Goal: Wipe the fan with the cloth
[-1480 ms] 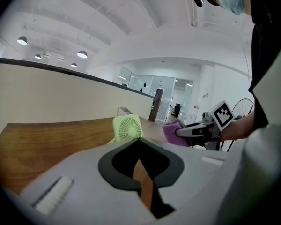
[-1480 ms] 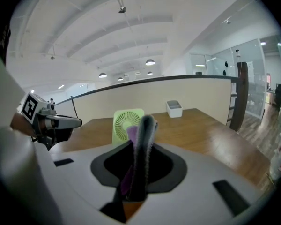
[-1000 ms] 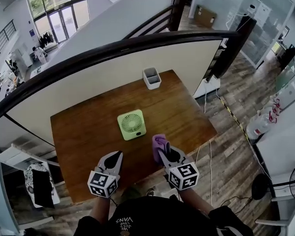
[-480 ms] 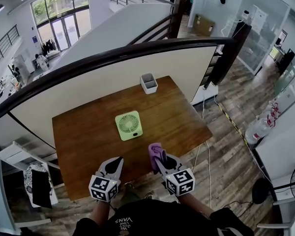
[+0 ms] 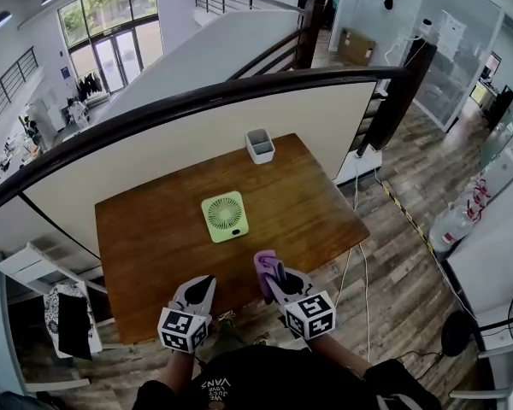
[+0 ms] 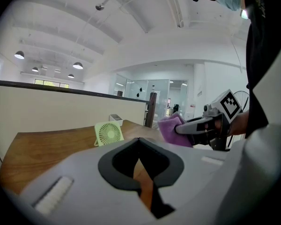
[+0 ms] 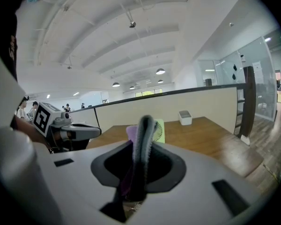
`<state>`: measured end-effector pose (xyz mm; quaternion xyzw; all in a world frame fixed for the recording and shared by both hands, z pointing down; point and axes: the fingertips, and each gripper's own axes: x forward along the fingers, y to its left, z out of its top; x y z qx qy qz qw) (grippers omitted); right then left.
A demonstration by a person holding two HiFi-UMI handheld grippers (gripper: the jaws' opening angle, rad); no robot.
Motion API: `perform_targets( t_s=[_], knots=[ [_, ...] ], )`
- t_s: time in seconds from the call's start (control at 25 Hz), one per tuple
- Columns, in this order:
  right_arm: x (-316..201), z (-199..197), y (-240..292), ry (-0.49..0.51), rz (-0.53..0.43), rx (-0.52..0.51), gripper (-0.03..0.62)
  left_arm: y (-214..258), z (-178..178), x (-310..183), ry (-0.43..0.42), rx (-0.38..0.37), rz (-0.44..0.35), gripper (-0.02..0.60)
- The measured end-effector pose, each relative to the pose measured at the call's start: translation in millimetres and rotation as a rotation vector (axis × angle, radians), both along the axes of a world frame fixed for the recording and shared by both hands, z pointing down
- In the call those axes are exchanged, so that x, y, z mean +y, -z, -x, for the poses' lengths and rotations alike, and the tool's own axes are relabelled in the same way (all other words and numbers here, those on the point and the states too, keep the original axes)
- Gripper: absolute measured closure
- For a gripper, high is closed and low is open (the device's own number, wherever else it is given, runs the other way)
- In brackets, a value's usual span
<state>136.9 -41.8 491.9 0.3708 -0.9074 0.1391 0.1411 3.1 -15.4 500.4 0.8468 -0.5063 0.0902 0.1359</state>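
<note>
I've got R tongs [image 5: 276, 282] clamped on cloth [image 5: 266, 266]; L tongs [image 5: 202, 284] shut, empty. The fan [image 5: 225, 216] stands on counter [image 5: 145, 237], straight ahead, well apart, between both tongs' lines. I'd reach fwd w/ R.

The fan [image 5: 225, 216] stands in the middle of the table [image 5: 145, 246], a box [image 5: 259, 145] behind it.

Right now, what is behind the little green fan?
A small white box stands behind the fan, apart from it, at the wooden table's far edge. The fan's own back side is hidden by its body.
</note>
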Motion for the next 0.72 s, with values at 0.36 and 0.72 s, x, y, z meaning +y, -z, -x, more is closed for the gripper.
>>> perform_targets(
  t_s=[0.36,0.72],
  knots=[
    [-1.5,2.6,6.7,0.007,-0.007,-0.016,0.510,3.3,6.2,2.0,0.048,0.015,-0.009,0.571],
    [-4.6,0.7,4.9,0.009,-0.011,-0.021,0.510,-1.2,-0.6,0.8,0.045,0.019,-0.002,0.571]
  ],
)
